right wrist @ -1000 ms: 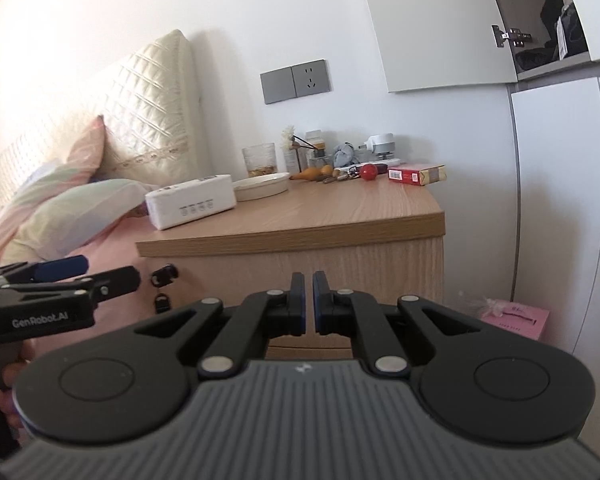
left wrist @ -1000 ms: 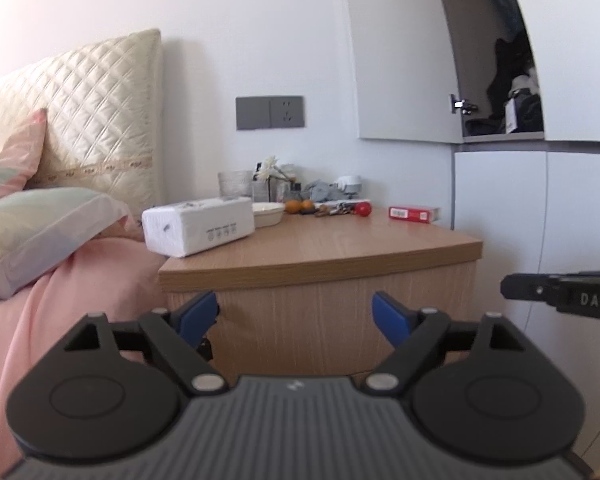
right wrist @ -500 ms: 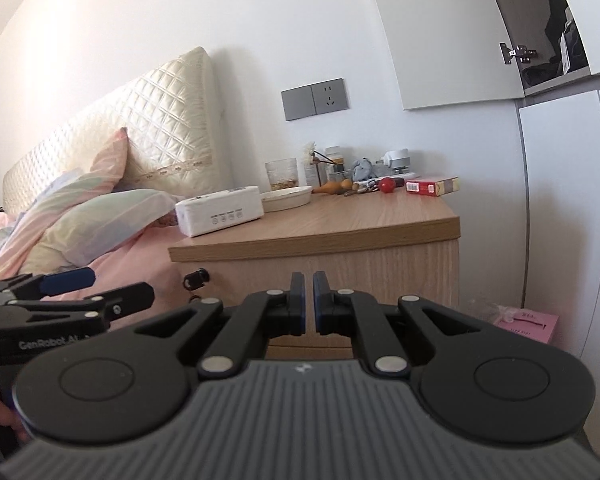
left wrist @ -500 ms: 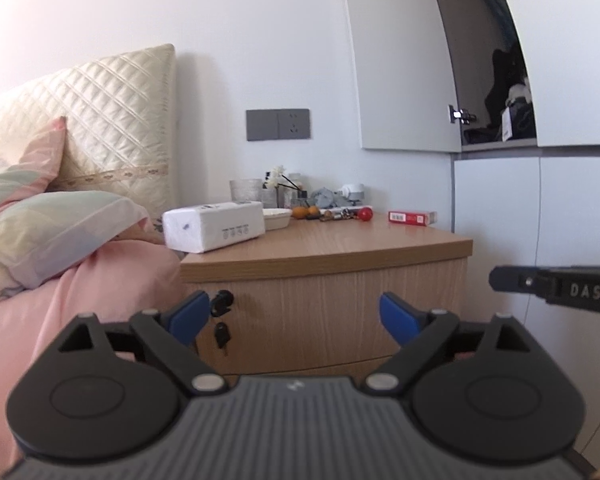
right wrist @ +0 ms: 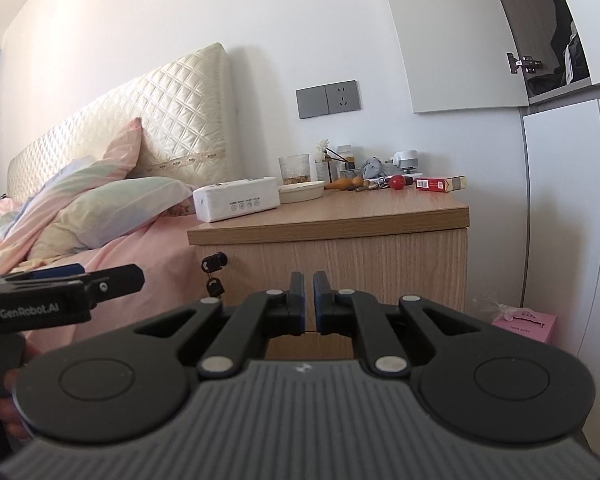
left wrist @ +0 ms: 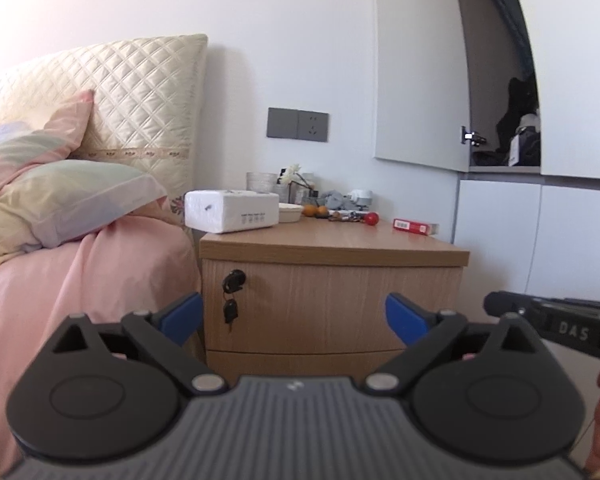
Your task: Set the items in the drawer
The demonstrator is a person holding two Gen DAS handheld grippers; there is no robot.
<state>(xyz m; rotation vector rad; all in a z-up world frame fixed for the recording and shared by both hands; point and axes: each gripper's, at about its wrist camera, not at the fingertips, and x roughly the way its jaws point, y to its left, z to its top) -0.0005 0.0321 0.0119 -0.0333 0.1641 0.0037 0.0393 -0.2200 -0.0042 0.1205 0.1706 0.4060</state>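
Note:
A wooden nightstand (left wrist: 332,300) (right wrist: 364,256) stands beside the bed, its top drawer shut, with a key in the lock (left wrist: 235,280) (right wrist: 214,263). On top lie a white tissue box (left wrist: 232,211) (right wrist: 236,199), a red packet (left wrist: 416,226) (right wrist: 440,183), a red ball (left wrist: 372,218) (right wrist: 398,181), keys, small oranges, a dish and a glass. My left gripper (left wrist: 292,318) is open and empty, in front of the drawer. My right gripper (right wrist: 308,300) is shut and empty, also short of the drawer front.
A bed with pink sheet (left wrist: 60,280) and pillows (right wrist: 112,208) lies left of the nightstand. White wardrobe doors (left wrist: 540,240) stand right of it, an upper door ajar. A pink box (right wrist: 526,318) sits on the floor by the wardrobe.
Both grippers have drawn back and shifted left; the nightstand looks smaller and its lock and key have come into view. Their jaws have not moved.

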